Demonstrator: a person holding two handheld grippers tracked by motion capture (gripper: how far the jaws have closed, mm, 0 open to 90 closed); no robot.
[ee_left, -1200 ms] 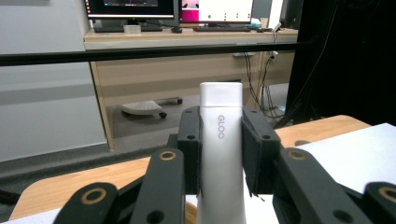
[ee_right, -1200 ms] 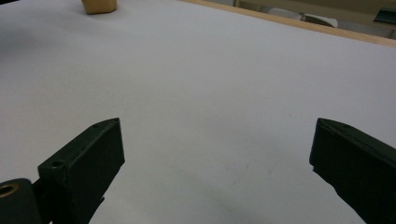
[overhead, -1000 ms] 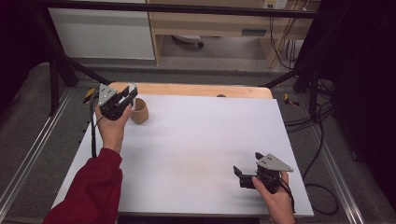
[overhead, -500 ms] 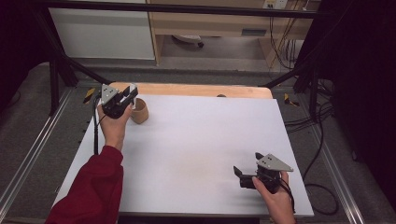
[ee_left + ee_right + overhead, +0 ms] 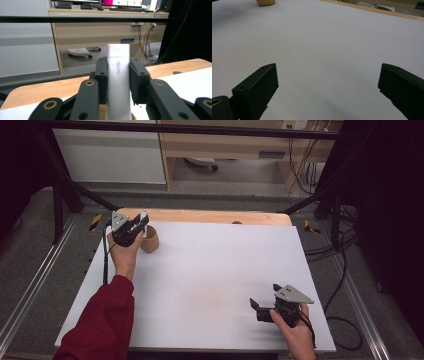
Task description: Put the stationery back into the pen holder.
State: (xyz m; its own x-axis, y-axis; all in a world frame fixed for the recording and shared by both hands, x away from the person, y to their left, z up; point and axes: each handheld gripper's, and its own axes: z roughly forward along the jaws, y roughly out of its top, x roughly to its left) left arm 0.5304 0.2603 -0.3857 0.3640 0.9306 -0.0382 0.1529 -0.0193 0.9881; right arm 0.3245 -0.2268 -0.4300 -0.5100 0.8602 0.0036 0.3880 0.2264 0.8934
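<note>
The left gripper point(image 5: 138, 224) is clamped on a white tube point(image 5: 118, 82) marked "GLOO"; in the left gripper view both black pads press its sides and the tube stands upright between them, its flat end uppermost. In the high view that gripper sits at the far left corner of the worktop point(image 5: 210, 270), with the tube's lower end just above or at the mouth of a small tan cup point(image 5: 149, 240); whether tube and cup touch I cannot tell. The right gripper point(image 5: 260, 306) rests low near the front right edge, its 2 jaws spread wide apart with nothing between them, bare surface showing in the gap.

Compared with the frame 1 second back, the left gripper has sunk a little toward the cup, while the right one sits where it was.

The worktop is a plain white sheet over a light wooden board point(image 5: 205, 216) that shows as a strip along the far edge. Beyond it stand a wooden desk point(image 5: 100, 27), a white cabinet point(image 5: 110, 150), grey floor and loose black cables point(image 5: 330, 250) at the right.
</note>
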